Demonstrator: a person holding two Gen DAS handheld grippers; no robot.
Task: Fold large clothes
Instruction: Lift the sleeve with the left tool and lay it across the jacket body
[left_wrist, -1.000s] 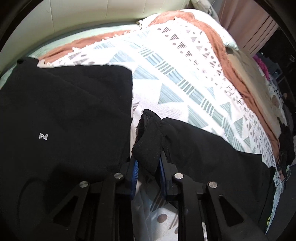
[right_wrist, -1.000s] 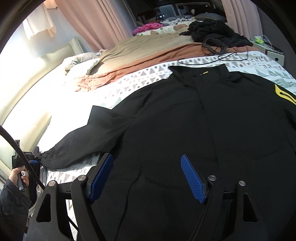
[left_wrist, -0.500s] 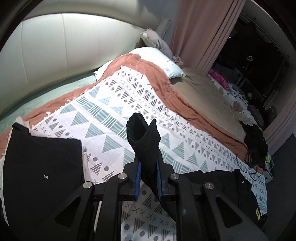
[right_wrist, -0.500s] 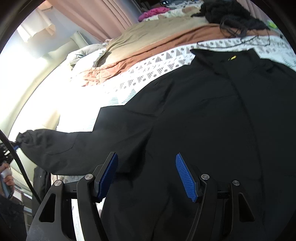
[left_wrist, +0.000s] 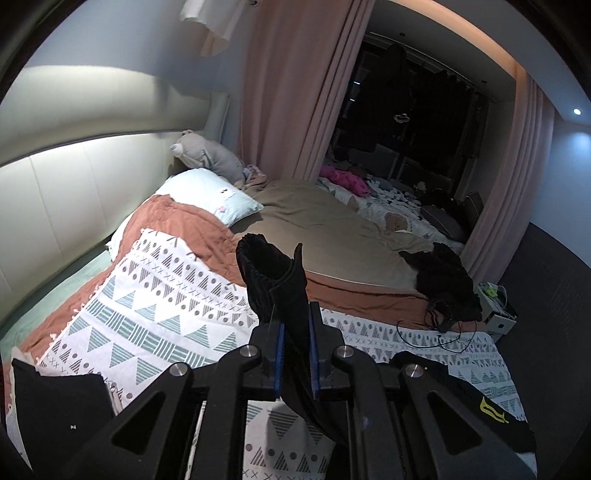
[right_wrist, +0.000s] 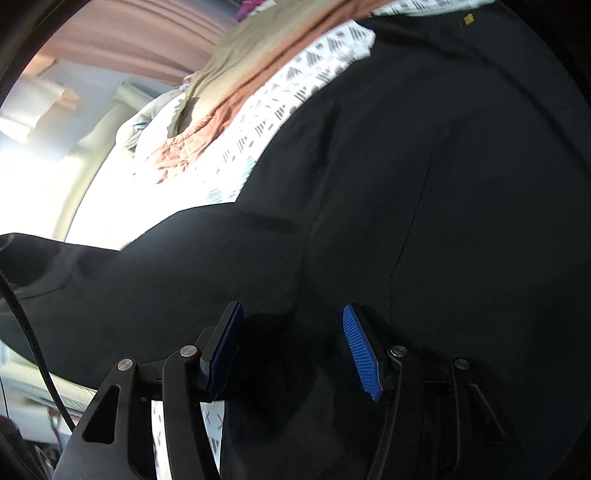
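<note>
A large black jacket (right_wrist: 424, 192) lies spread on a patterned white blanket (left_wrist: 155, 306) on the bed. My left gripper (left_wrist: 293, 354) is shut on the jacket's sleeve cuff (left_wrist: 273, 280), which stands up between the blue pads, lifted well above the bed. In the right wrist view the sleeve (right_wrist: 122, 280) stretches out to the left, raised off the blanket. My right gripper (right_wrist: 291, 350) is open, close above the jacket body near the armpit, with nothing between its pads. The jacket's far part with a yellow logo (left_wrist: 491, 410) shows in the left wrist view.
A folded black garment (left_wrist: 55, 413) lies at the lower left. A rust blanket (left_wrist: 184, 229), beige cover (left_wrist: 321, 229), pillow (left_wrist: 207, 199) and plush toy (left_wrist: 207, 155) lie further back. A black clothes heap (left_wrist: 443, 284) with cables sits at right. Pink curtains (left_wrist: 295, 92) hang behind.
My left gripper has lifted the sleeve cuff high off the bed and tilted upward. My right gripper has dropped closer to the jacket body, still open.
</note>
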